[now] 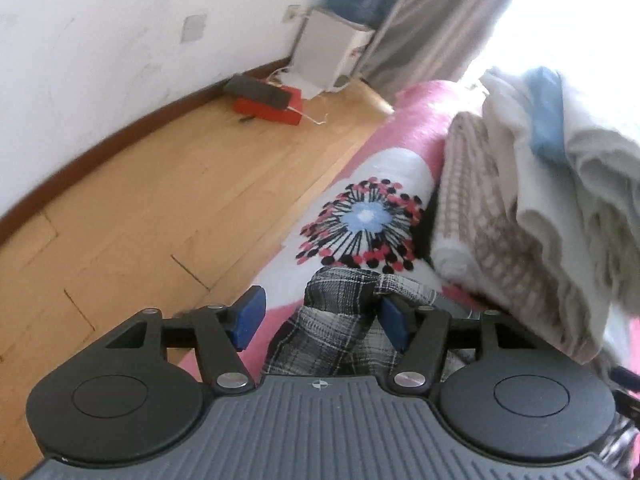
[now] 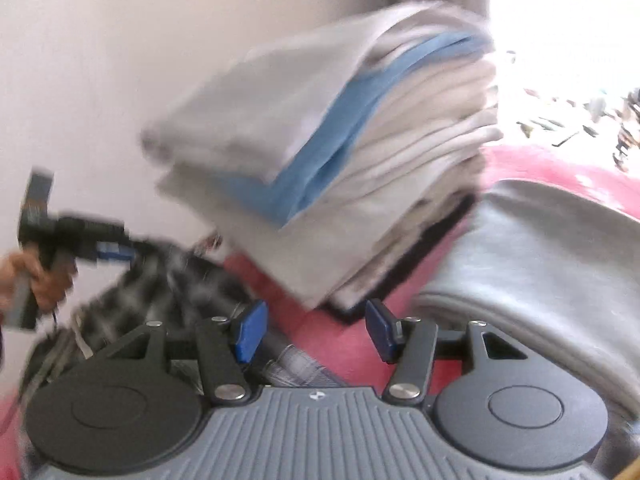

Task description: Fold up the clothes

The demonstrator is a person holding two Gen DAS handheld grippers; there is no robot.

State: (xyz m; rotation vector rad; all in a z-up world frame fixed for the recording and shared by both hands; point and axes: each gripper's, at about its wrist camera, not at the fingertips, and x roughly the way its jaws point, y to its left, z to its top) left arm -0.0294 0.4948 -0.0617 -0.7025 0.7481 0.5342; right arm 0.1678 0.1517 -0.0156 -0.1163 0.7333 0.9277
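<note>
Currently, step: I'm starting on the plaid garment (image 1: 340, 332).
Left hand-held gripper (image 1: 320, 316): wide, straddling it.
Right hand-held gripper (image 2: 316, 328): wide, empty.
Next: pinch an edge.

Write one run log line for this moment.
left gripper: open over plaid garment | right gripper: open, empty | folded stack: on pink bedspread

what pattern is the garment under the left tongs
Black, grey and white plaid cloth garment, clearest in the left wrist view.

Left gripper (image 1: 320, 316) jaws apart, plaid garment (image 1: 340, 328) between them at lower centre. Folded stack (image 1: 532, 200) at right. Red box (image 1: 268, 110) upper centre.
</note>
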